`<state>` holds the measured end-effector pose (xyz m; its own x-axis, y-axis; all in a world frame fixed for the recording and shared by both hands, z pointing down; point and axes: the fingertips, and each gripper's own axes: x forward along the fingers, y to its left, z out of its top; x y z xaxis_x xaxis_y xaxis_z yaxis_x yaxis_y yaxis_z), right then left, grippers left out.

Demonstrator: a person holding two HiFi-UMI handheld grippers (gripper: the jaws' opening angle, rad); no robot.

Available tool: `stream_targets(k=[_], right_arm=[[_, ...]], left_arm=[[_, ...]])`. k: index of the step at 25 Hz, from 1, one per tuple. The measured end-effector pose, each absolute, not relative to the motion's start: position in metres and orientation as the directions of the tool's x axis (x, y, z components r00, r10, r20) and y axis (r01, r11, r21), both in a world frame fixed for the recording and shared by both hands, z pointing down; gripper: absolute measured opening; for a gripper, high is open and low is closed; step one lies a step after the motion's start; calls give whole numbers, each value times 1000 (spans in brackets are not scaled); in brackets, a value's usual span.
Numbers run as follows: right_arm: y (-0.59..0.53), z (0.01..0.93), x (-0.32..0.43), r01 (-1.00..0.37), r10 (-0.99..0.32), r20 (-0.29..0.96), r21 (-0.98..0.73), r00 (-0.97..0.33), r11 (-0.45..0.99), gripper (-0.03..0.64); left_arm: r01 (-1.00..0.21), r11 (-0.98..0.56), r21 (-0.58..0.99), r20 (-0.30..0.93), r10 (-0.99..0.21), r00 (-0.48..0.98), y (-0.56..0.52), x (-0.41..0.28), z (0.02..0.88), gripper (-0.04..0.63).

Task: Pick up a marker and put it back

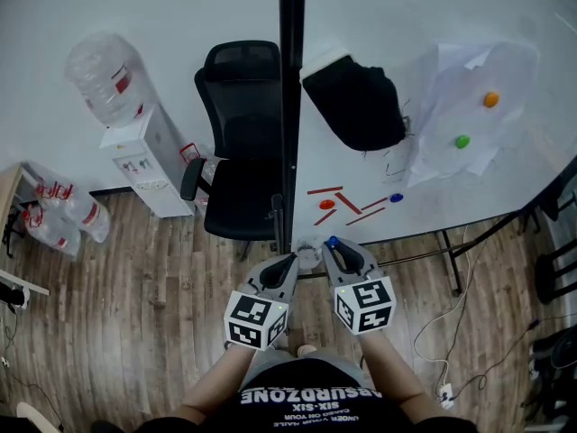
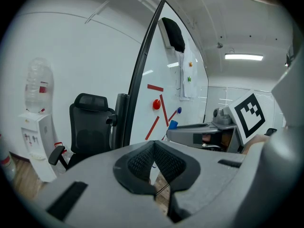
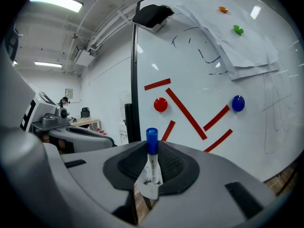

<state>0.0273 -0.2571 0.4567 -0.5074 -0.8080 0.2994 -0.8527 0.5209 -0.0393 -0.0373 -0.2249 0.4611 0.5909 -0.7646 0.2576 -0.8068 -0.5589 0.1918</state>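
- right gripper [image 3: 152,148] fingers [image 3: 175,167] clenched on blue-capped marker [image 3: 152,167]; cap poking out toward the whiteboard [image 3: 266,127]
- left gripper [image 2: 154,148] fingers closed, empty; near whiteboard's edge

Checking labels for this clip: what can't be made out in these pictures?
Marker label print: right gripper view, too small.
Marker body: head view, hidden by the right gripper; only the cap shows.
Black item on the whiteboard: head view, identity unclear.
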Motion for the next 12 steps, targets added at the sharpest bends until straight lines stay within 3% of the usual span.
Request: stream_targets(k=[12], right_arm=[[-253,482,28,-855,-792,357,-41,-496,517,61]], left_arm=[[-814,-547,195,263,-770,581,-217,-40,464,7]])
